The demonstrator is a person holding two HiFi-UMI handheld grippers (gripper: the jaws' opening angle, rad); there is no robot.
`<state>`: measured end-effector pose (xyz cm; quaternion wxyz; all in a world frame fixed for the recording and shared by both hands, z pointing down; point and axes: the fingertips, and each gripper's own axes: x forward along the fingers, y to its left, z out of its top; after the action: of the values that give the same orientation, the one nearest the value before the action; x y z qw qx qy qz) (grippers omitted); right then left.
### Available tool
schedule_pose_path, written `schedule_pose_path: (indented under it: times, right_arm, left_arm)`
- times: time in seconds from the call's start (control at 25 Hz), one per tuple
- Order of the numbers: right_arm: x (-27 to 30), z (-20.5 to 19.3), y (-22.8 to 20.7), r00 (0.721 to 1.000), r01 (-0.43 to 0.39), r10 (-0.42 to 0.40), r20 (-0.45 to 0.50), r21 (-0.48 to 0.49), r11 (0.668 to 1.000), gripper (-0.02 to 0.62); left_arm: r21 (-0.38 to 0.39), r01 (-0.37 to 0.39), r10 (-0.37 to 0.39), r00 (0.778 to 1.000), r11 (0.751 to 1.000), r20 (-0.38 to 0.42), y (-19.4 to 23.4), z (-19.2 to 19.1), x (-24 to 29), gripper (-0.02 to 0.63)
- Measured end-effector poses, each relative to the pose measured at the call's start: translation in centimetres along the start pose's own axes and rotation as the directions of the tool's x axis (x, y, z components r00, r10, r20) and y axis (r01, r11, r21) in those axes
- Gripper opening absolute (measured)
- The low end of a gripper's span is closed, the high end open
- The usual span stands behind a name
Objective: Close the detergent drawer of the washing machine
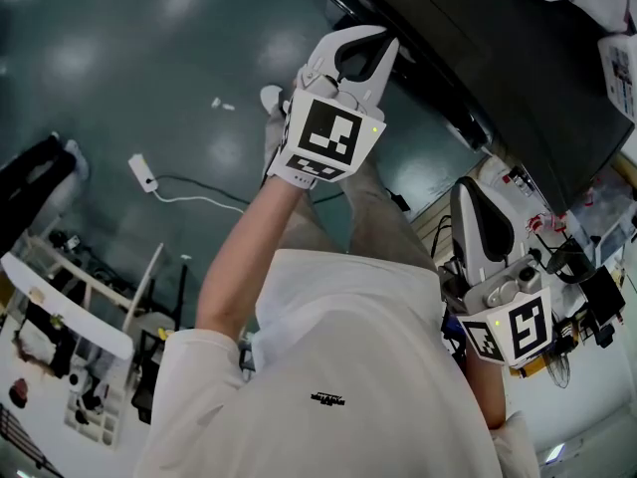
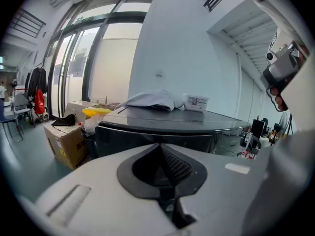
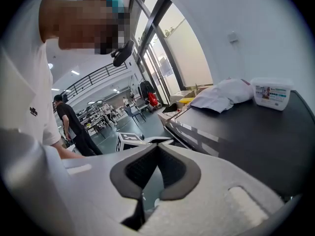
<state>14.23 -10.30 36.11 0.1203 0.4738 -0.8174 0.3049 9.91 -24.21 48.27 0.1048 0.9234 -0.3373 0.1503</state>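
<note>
Washing machine: The washing machine (image 1: 478,38) stood ahead of you and to your right, with a crumpled cloth (image 2: 150,101) and a white tub (image 2: 196,102) on its dark top.

Detergent drawer: You could not pick it out as a separate part in any view. By my reading it sat somewhere in the machine's front panel (image 2: 128,140), just under the top's edge.

Left gripper: Your left gripper (image 1: 378,46) was raised, with its tips close to the machine's front edge. Its jaws were pressed together with nothing between them.

Right gripper: Your right gripper (image 1: 468,189) hung lower and nearer your body, beside the machine. Its jaws were likewise pressed together and empty.

Key relation: The left gripper pointed almost square at the front panel. The panel lay straight ahead of its tips, near but apart.

Push axis: A drawer there would likely slide straight into the machine, along the line your left gripper pointed.

Nearer tool: The left gripper, clearly.
</note>
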Motion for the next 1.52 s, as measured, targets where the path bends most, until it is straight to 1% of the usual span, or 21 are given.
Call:
schedule_pose_path:
  times: [0.44,0.64,0.88,1.04,1.2,1.36,1.52]
  right_arm:
    - [-0.1,0.0,0.1,1.0,0.003,-0.003,0.0,-0.001,1.0,0.002]
    - [-0.2,-0.1,0.2,1.0,-0.001,0.001,0.0,-0.002,1.0,0.002]
    - [-0.1,-0.1,0.1,1.0,-0.003,0.003,-0.001,-0.001,1.0,0.002]
    - [-0.1,-0.2,0.2,1.0,-0.005,0.005,-0.004,-0.002,1.0,0.001]
    - [0.1,-0.1,0.2,1.0,-0.006,0.006,-0.001,-0.005,1.0,0.002]
    - [-0.1,0.1,0.3,1.0,0.001,-0.001,0.001,-0.008,1.0,0.002]
    - [0.0,0.4,0.6,1.0,-0.005,0.005,0.008,-0.019,1.0,0.001]
  left_arm:
    - [-0.02,-0.022,0.022,1.0,1.0,0.016,0.1,0.1,0.0,0.021]
    - [-0.002,-0.015,0.015,1.0,1.0,0.009,0.1,0.2,0.0,0.023]
    - [-0.005,-0.015,0.015,1.0,1.0,0.012,0.1,0.1,0.2,0.023]
    - [0.0,-0.021,0.021,1.0,1.0,0.001,0.3,0.4,1.3,0.025]
    - [-0.023,-0.006,0.006,1.0,1.0,0.025,0.4,0.4,1.5,0.023]
    - [-0.035,0.006,-0.005,1.0,0.999,0.03,0.4,0.4,1.4,0.023]
    - [-0.02,0.017,-0.017,1.0,1.0,0.02,0.5,0.4,1.4,0.021]
